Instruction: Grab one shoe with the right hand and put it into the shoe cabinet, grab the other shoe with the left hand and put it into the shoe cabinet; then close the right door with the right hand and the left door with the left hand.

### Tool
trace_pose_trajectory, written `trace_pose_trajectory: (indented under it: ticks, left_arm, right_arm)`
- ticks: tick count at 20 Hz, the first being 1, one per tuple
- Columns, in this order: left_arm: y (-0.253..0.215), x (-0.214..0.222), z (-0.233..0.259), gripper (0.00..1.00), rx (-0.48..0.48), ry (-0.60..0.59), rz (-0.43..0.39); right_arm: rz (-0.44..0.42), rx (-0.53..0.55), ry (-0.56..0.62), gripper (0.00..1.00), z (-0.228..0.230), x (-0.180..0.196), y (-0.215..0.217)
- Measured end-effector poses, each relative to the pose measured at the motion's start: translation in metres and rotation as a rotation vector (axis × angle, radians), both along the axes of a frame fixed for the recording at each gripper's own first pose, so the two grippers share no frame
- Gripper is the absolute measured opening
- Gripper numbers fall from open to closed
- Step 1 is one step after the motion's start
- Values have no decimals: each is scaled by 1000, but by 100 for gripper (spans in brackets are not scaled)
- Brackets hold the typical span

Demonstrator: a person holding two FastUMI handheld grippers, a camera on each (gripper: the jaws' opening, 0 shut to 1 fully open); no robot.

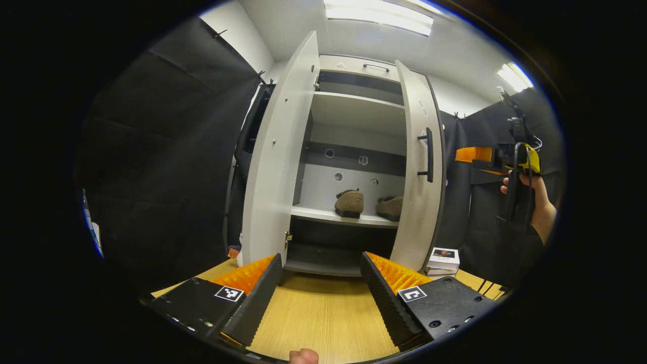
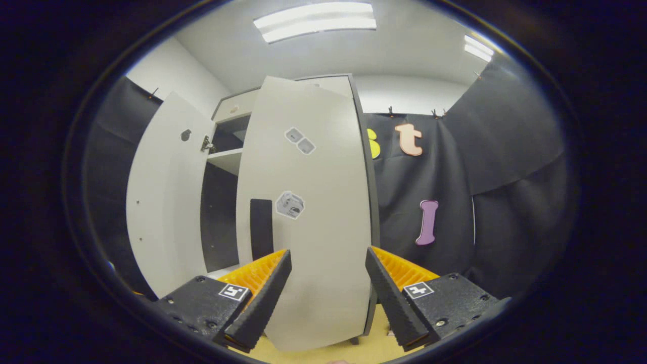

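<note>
In the left gripper view the white shoe cabinet [image 1: 354, 106] stands with both doors swung out. Two brown fuzzy shoes [image 1: 350, 202] [image 1: 390, 207] sit side by side on a middle shelf. My left gripper [image 1: 320, 283] is open and empty, low over the wooden floor in front of the cabinet. The right door [image 1: 418, 167] with its black handle [image 1: 428, 154] hangs open; the left door [image 1: 277, 162] too. Farther right a hand holds the other gripper [image 1: 515, 162]. In the right gripper view my right gripper [image 2: 327, 290] is open, close to the outer face of the right door [image 2: 308, 212], handle [image 2: 261, 227] at left.
Small stacked boxes [image 1: 443, 259] lie on the floor at the cabinet's right foot. Black cloth walls close in on both sides. Bare wooden floor [image 1: 323, 313] stretches between my left gripper and the cabinet base.
</note>
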State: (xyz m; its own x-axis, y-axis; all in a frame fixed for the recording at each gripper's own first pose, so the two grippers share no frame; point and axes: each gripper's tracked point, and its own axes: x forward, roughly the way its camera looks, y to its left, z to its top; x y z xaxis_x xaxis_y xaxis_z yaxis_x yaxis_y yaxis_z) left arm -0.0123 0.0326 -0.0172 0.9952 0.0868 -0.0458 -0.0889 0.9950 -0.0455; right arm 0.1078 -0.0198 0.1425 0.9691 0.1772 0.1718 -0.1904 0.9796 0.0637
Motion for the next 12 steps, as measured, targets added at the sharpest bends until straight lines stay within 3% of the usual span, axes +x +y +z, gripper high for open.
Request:
trace_pose_trajectory:
  ticks: [1, 4, 5, 7, 9, 12]
  left_arm:
    - [-4, 1, 1, 95, -2, 2, -12]
    - [-13, 4, 0, 99, -2, 6, -44]
    - [-15, 4, 0, 95, -1, 5, -51]
    - [-18, 6, 2, 95, 3, 0, -58]
    - [-21, 6, -1, 99, 3, 8, -65]
    - [-26, 8, -4, 95, 12, 18, -81]
  right_arm:
    - [-18, 5, 14, 96, -13, -8, -3]
    - [-17, 30, 102, 96, -62, -34, 3]
    - [-17, 39, 120, 94, -78, -42, 5]
    - [-33, 43, 134, 97, -103, -53, 4]
    - [-42, 13, 180, 93, -133, -63, 6]
    - [-50, 17, 225, 96, -163, -81, 6]
